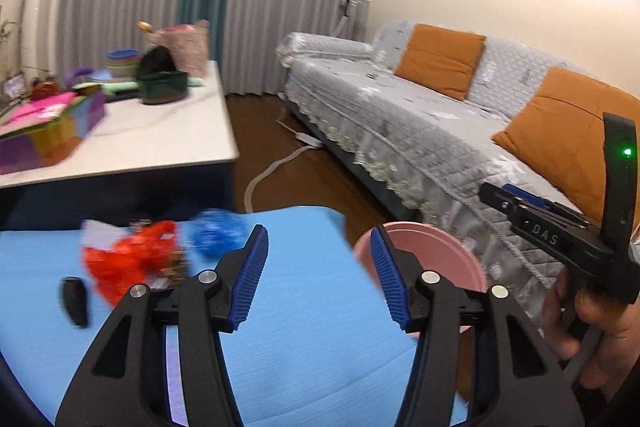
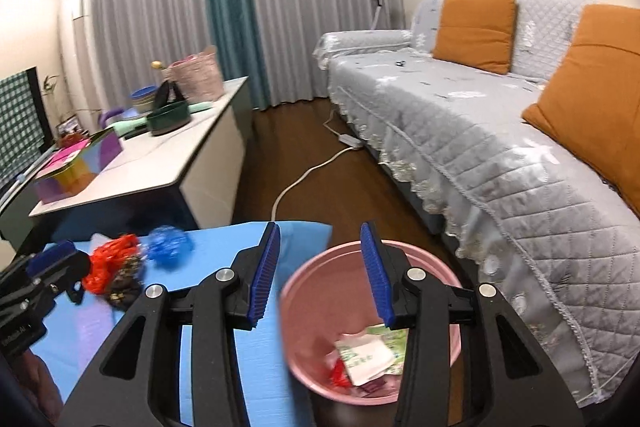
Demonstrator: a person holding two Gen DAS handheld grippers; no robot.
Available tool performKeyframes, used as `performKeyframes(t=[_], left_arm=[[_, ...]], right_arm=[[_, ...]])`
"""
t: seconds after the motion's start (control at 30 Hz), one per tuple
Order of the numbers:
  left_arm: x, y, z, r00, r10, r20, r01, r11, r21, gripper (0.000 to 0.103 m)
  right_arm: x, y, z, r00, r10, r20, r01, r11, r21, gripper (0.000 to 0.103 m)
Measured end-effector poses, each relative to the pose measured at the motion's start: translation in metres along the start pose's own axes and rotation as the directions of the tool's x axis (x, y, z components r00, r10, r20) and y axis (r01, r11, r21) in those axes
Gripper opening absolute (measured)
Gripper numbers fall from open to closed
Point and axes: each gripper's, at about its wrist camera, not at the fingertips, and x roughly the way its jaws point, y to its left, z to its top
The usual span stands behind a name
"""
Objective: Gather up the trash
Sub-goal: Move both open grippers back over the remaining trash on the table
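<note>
A pink bin (image 2: 320,279) stands on the floor right of a blue mat (image 1: 280,307); it holds white and red wrappers (image 2: 364,351). On the mat lie a red plastic bag (image 1: 120,263), a blue crumpled ball (image 1: 216,231), a dark wrapper (image 2: 122,287) and a black oblong object (image 1: 74,301). My left gripper (image 1: 318,275) is open and empty, over the mat's right part near the bin (image 1: 440,247). My right gripper (image 2: 320,271) is open and empty above the bin. The left gripper also shows at the left edge of the right wrist view (image 2: 52,267).
A white low table (image 2: 160,163) with boxes, bowls and bags stands behind the mat. A grey-covered sofa (image 2: 480,131) with orange cushions runs along the right. A white cable and power strip (image 2: 348,141) lie on the wooden floor between them.
</note>
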Motion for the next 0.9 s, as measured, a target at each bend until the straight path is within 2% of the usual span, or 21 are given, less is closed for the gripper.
performKeyframes(t=[0.27,0.43,0.47,0.67,0.9], left_arm=[[-0.044,0.081,-0.008,0.990,0.139,0.014,-0.137,0.988,-0.076,0.053],[-0.054,0.118,-0.029,0.966,0.258,0.014,-0.255,0.961,-0.104,0.053],[-0.053,0.126,-0.034,0.962,0.275,0.005,-0.272,0.956,-0.113,0.053],[-0.047,0.159,-0.052,0.942,0.333,-0.027,-0.334,0.932,-0.138,0.051],[-0.036,0.193,-0.068,0.926,0.371,-0.072,-0.378,0.903,-0.204,0.051]], right_arm=[[-0.003,0.062,-0.010,0.995,0.095,-0.006,-0.095,0.992,-0.080,0.042],[0.003,0.097,-0.015,0.986,0.163,-0.018,-0.164,0.978,-0.125,0.040],[0.006,0.104,-0.016,0.984,0.175,-0.023,-0.177,0.975,-0.134,0.038],[0.025,0.138,-0.027,0.962,0.261,-0.079,-0.270,0.952,-0.141,0.028],[0.051,0.181,-0.048,0.937,0.314,-0.150,-0.338,0.924,-0.179,0.026]])
